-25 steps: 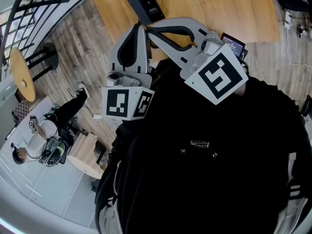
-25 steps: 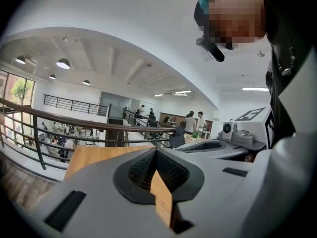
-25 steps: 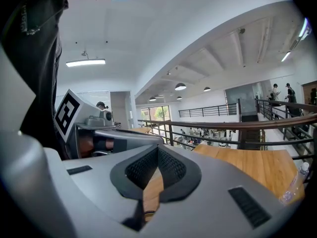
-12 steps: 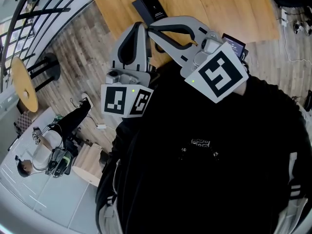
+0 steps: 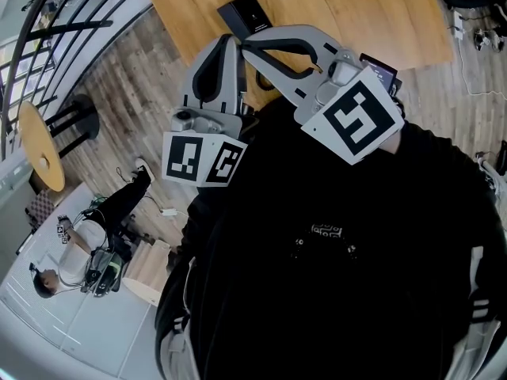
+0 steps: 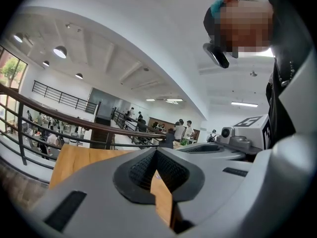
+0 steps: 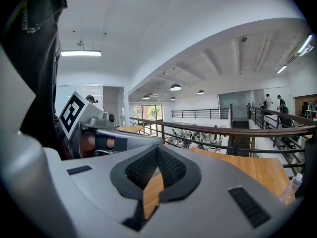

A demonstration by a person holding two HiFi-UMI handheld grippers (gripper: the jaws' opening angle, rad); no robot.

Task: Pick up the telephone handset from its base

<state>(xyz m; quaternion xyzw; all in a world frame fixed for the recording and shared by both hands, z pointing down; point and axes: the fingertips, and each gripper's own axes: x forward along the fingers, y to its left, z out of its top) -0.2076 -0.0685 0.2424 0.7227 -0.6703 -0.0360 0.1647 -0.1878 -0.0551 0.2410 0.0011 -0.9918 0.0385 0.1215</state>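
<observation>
Both grippers are held close to my chest over the near edge of a wooden table (image 5: pixel 341 6). My left gripper (image 5: pixel 228 39) points toward the table, shut and empty; in its own view the pads of the left gripper (image 6: pixel 157 150) meet. My right gripper (image 5: pixel 247 47) reaches across to the left, its tip beside the left one. It is also shut, and the right gripper (image 7: pixel 158 148) has nothing between its pads. A flat black device (image 5: pixel 247 13) lies on the table beyond the tips. A dark device with a screen (image 5: pixel 381 70) peeks out behind the right gripper. I cannot make out a handset.
A dark railing (image 5: pixel 47 22) runs along the floor's edge at the left, with a round yellow table (image 5: pixel 41 146) and a stool beside it. People (image 5: pixel 79 248) sit below on a lower level. Cables (image 5: pixel 475 42) lie on the floor at right. A plastic bottle (image 7: pixel 291 188) stands on the table.
Both grippers have drifted slightly up and toward the table, still shut and side by side. The head view has shifted a little; the black device sits slightly further right in it.
</observation>
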